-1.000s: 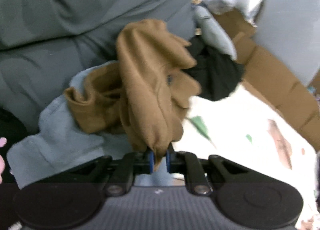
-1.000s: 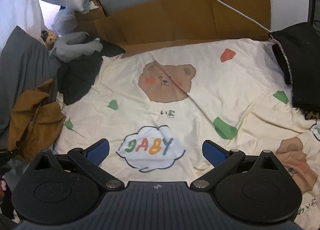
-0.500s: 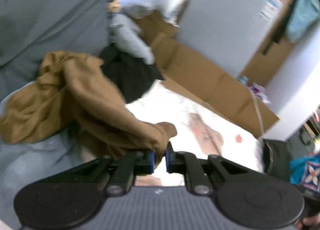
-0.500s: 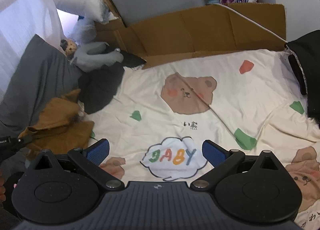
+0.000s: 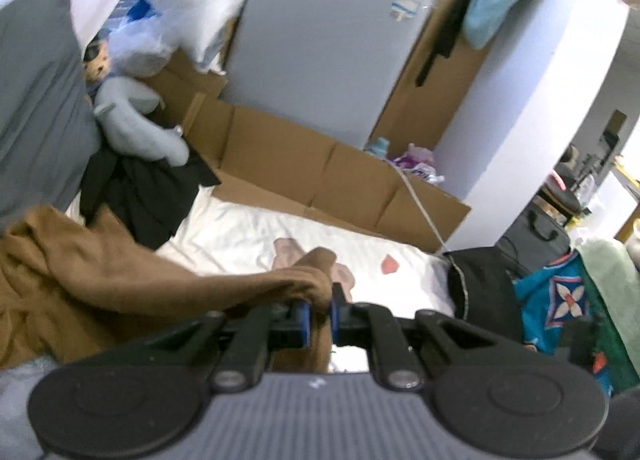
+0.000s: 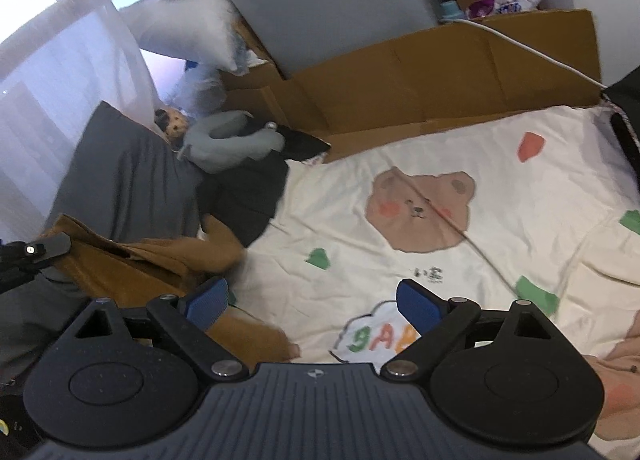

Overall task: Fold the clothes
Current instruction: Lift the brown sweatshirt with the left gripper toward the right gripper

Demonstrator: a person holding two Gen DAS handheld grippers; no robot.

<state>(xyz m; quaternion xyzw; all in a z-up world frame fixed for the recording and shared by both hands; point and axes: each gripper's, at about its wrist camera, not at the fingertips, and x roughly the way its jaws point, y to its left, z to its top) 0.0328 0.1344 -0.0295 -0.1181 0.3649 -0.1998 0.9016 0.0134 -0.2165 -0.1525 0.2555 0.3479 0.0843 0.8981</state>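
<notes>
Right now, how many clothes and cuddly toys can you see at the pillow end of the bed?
Brown clothes: 1, the brown garment, gripped by the left gripper.
Black clothes: 1, the black garment.
Cuddly toys: 2, the grey plush and the small spotted toy.
Total: 4

My bed (image 6: 500,163) fills the middle and right of the right wrist view, spread with a cream sheet printed with a brown bear and a "BABY" cloud. At lower left the brown garment (image 6: 160,260) lies on it; a black garment (image 6: 248,191) and grey pillow (image 6: 120,175) sit further up left.
</notes>
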